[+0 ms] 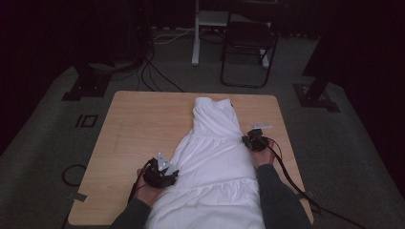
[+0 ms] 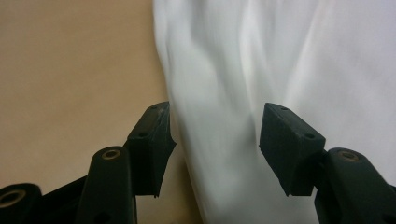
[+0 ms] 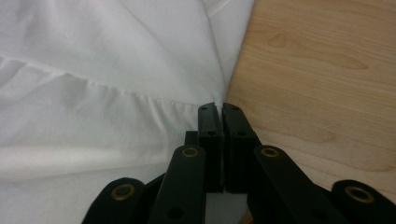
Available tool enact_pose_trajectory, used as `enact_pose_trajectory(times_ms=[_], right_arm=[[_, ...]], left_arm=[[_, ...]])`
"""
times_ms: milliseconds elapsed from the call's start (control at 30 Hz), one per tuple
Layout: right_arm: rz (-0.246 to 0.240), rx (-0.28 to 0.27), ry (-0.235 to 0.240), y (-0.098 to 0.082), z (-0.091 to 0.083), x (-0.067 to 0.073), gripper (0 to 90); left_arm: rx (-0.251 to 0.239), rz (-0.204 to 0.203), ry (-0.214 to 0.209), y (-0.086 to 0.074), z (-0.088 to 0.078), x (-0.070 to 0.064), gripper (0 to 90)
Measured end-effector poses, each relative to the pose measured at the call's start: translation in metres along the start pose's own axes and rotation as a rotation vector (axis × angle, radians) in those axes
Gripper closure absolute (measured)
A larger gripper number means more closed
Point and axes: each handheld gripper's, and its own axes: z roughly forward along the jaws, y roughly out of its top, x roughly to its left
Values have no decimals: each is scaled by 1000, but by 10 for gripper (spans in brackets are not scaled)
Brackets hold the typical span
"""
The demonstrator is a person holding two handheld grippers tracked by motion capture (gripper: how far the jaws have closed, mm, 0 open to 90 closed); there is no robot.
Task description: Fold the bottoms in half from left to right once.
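A white tiered garment (image 1: 215,157) lies lengthwise on the wooden table (image 1: 143,124), its narrow waistband end far from me and its wide hem hanging off the near edge. My left gripper (image 1: 168,173) is at the cloth's left edge. In the left gripper view, my left gripper (image 2: 215,121) stands open, one jaw over bare table (image 2: 70,70), the other over the garment (image 2: 280,56), with the cloth's edge between them. My right gripper (image 1: 250,139) sits at the cloth's right edge by a gathered seam. There the right gripper (image 3: 218,109) is shut, pinching the edge of the garment (image 3: 93,70).
Bare wood (image 3: 317,70) lies right of the garment. Beyond the table a black folding chair (image 1: 248,43), a white stand (image 1: 196,38) and floor cables (image 1: 157,76) sit on grey carpet. Dark stand bases (image 1: 88,83) (image 1: 315,93) flank the far corners.
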Motion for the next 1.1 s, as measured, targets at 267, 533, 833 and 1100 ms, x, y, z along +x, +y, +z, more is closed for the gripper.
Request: enact_pose_trajectory(times_ms=[267, 533, 833, 1100], right_arm=[[20, -6, 0, -1, 1, 0, 858], [18, -23, 5, -5, -1, 1, 860], [-36, -7, 50, -29, -25, 21, 853], [-54, 12, 154, -67, -62, 37, 849]], left_arm=[[-87, 47, -8, 82, 26, 15, 659], [17, 5, -69, 77, 93, 12, 708], [8, 43, -38, 38, 54, -5, 715], [-29, 17, -74, 0, 20, -24, 713]])
